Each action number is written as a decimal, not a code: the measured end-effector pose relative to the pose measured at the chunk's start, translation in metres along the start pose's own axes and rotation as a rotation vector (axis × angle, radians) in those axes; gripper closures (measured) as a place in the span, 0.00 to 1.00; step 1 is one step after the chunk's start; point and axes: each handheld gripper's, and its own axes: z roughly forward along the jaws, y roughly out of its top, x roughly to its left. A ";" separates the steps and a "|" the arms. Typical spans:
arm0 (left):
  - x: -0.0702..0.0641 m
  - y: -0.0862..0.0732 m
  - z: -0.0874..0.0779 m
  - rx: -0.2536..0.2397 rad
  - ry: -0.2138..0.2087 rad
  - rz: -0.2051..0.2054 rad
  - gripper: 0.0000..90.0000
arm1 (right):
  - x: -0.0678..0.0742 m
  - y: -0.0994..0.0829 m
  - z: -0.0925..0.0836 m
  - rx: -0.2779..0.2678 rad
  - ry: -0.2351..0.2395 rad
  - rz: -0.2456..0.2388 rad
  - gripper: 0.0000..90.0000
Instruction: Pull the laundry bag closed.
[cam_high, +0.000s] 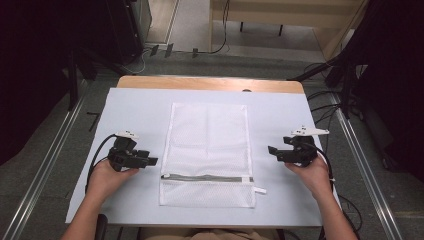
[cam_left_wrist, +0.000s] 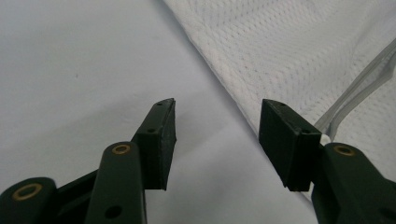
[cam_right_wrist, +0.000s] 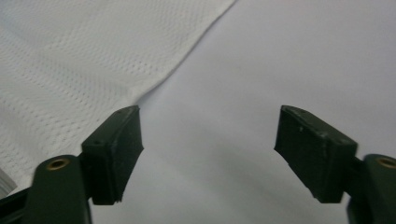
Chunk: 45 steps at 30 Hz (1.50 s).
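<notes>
A white mesh laundry bag (cam_high: 207, 150) lies flat in the middle of the white table cover, with a grey zipper (cam_high: 206, 178) running across near its front end. My left gripper (cam_high: 152, 161) rests low at the bag's left side, pointing at it, jaws open and empty. In the left gripper view the bag's mesh (cam_left_wrist: 299, 51) and zipper band (cam_left_wrist: 359, 88) lie just beyond the open gripper (cam_left_wrist: 217, 140). My right gripper (cam_high: 271, 150) rests at the bag's right side, open and empty. The right gripper view has the open gripper (cam_right_wrist: 208, 154) over bare cover, with the bag's edge (cam_right_wrist: 93, 60) to the left.
The white cover (cam_high: 125, 110) overlays a wooden table whose far edge (cam_high: 210, 82) shows beyond it. Metal rails (cam_high: 45, 165) run along the floor on both sides. Cables (cam_high: 345, 200) trail from each gripper.
</notes>
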 end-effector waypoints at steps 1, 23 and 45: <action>0.000 0.000 0.000 -0.007 0.000 0.000 0.51 | 0.000 0.000 0.000 -0.002 -0.004 0.000 0.31; 0.006 0.002 -0.006 -0.052 0.026 -0.036 0.48 | 0.002 -0.002 0.004 0.043 0.024 0.011 0.46; 0.004 -0.002 -0.010 -0.056 0.027 -0.038 0.48 | 0.005 0.001 0.007 0.050 0.044 0.001 0.49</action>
